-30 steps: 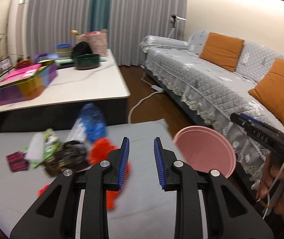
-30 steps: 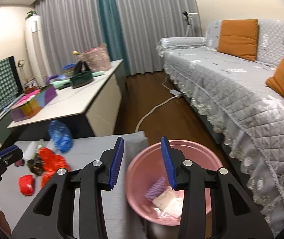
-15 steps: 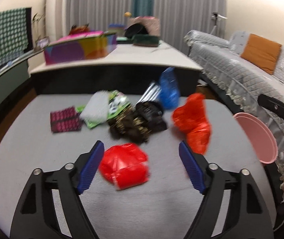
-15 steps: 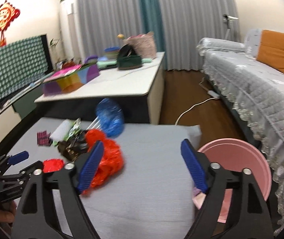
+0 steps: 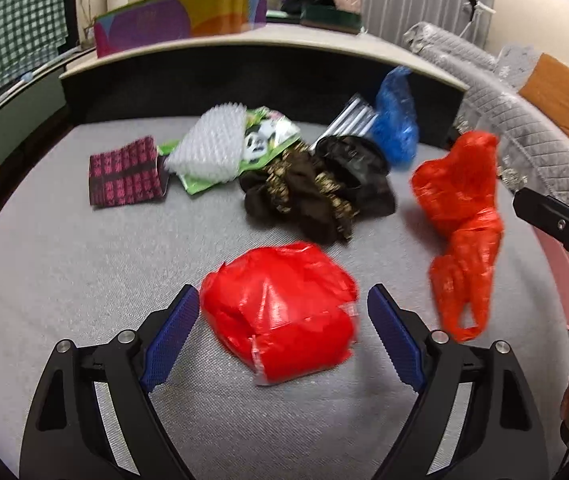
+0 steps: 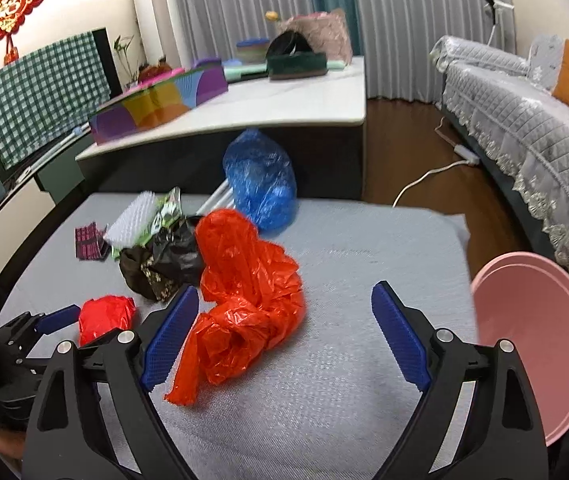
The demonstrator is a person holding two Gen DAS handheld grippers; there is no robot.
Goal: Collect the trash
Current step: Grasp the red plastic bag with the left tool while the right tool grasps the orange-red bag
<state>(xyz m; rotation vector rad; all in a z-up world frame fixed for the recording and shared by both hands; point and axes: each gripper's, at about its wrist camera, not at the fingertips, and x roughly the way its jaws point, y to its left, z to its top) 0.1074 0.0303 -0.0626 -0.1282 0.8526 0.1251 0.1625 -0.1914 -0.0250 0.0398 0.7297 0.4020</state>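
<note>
Trash lies on a grey mat [image 5: 64,264]. My left gripper [image 5: 280,334] is open, its jaws on either side of a red plastic wad [image 5: 280,320], which also shows in the right wrist view [image 6: 104,316]. My right gripper [image 6: 280,336] is open, with an orange-red plastic bag [image 6: 244,288] just ahead at its left finger; the bag also shows in the left wrist view [image 5: 460,208]. A blue bag [image 6: 262,184], a dark brown wrapper [image 5: 312,196], a white bubble sheet [image 5: 212,148] and a magenta packet [image 5: 124,172] lie behind. A pink bin [image 6: 536,336] stands at the mat's right edge.
A low white table [image 6: 268,108] with a colourful box [image 6: 156,104] and bowls stands behind the mat. A grey sofa [image 6: 532,120] with orange cushions runs along the right. A white cable [image 6: 432,176] lies on the wood floor.
Both grippers have opened wide and swung left from the pink bin toward the trash. The left one has come down around the red wad; the right one has neared the orange-red bag.
</note>
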